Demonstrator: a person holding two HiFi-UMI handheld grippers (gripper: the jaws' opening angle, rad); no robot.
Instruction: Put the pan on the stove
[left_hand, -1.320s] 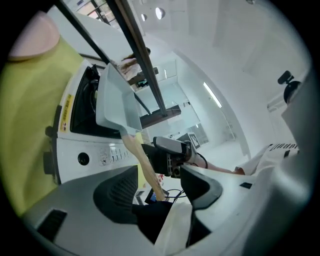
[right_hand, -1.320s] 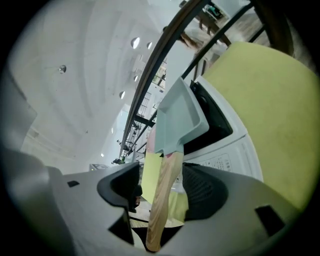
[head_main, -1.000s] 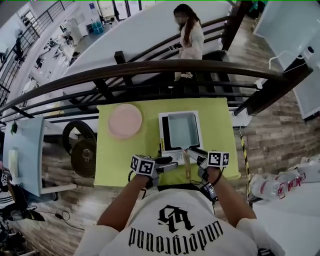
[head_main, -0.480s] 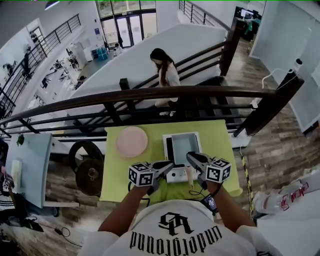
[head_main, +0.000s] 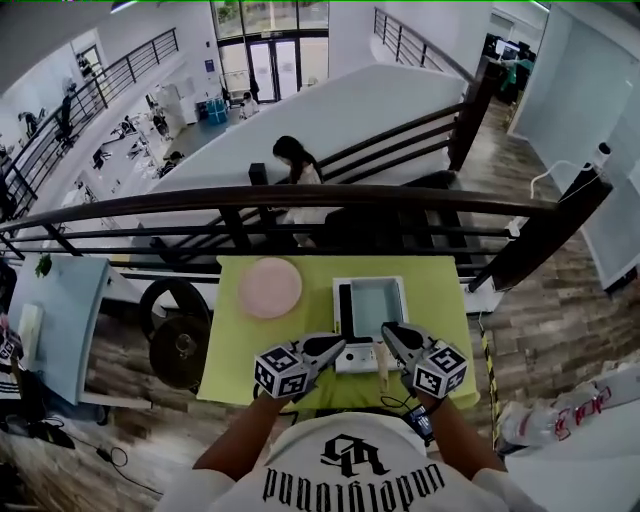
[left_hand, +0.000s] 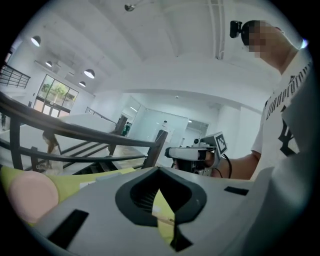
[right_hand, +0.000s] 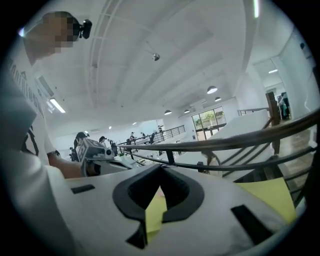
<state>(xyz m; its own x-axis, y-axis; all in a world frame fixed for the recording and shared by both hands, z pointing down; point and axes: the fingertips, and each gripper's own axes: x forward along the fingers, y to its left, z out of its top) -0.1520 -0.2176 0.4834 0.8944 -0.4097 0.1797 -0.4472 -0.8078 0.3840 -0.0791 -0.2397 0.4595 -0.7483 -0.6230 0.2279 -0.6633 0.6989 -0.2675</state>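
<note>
Head view: the pan (head_main: 372, 303) sat on the stove (head_main: 352, 358), dead ahead at twelve o'clock, its handle (head_main: 381, 367) aimed back at six, the pink plate (head_main: 268, 288) at nine o'clock of it on the table (head_main: 440, 300). The placing looked done to me, with only the backing away left. Left gripper view: the left gripper (left_hand: 159, 172) was clenched, jaws together on nothing. Right gripper view: the right gripper (right_hand: 160, 170) was clamped empty too.

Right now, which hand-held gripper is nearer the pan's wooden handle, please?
The right hand-held gripper: its tip is beside the handle, the left hand-held gripper farther away.
</note>
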